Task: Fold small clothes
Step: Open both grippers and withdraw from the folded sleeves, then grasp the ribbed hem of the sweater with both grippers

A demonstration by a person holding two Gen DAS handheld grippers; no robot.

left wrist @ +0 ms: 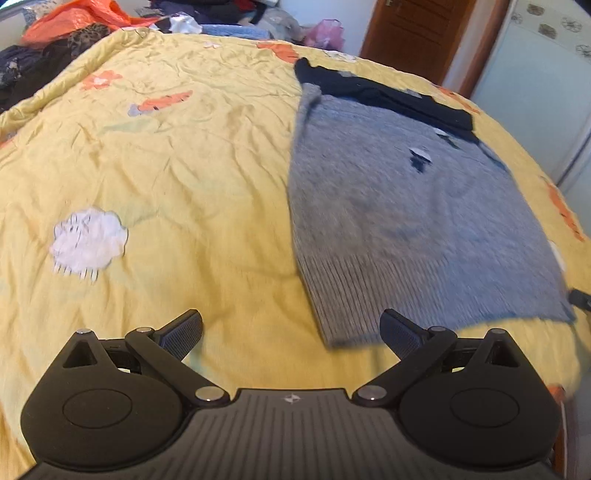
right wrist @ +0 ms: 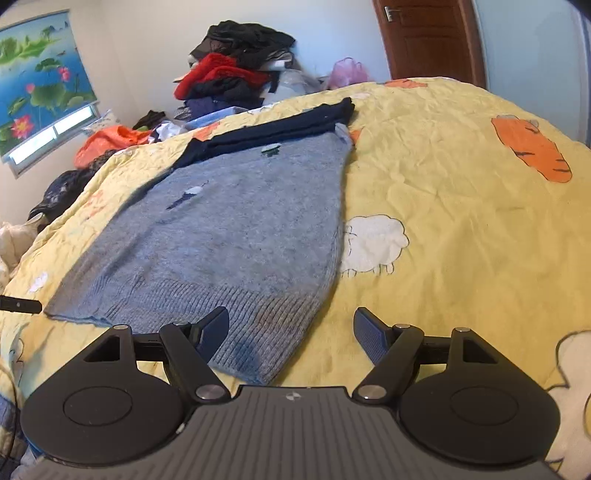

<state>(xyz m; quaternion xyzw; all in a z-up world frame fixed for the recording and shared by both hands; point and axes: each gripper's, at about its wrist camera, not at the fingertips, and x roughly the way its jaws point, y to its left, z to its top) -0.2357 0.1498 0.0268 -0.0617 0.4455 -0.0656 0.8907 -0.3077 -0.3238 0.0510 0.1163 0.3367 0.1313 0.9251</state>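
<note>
A yellow quilt [right wrist: 461, 177] printed with sheep and carrots covers the bed; behind it, heaped clothes [right wrist: 236, 70], an orange bag [left wrist: 74, 18], a lotus blind [right wrist: 37, 81] and a brown door [right wrist: 428, 37].

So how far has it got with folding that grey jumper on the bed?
Done: the grey sweater lies flat on the yellow quilt, no sleeves showing at its sides, with a dark garment at its far end. In hand: nothing; the left gripper and right gripper are both open at the ribbed hem. Left: folding it shorter, and the clothes pile behind.
</note>
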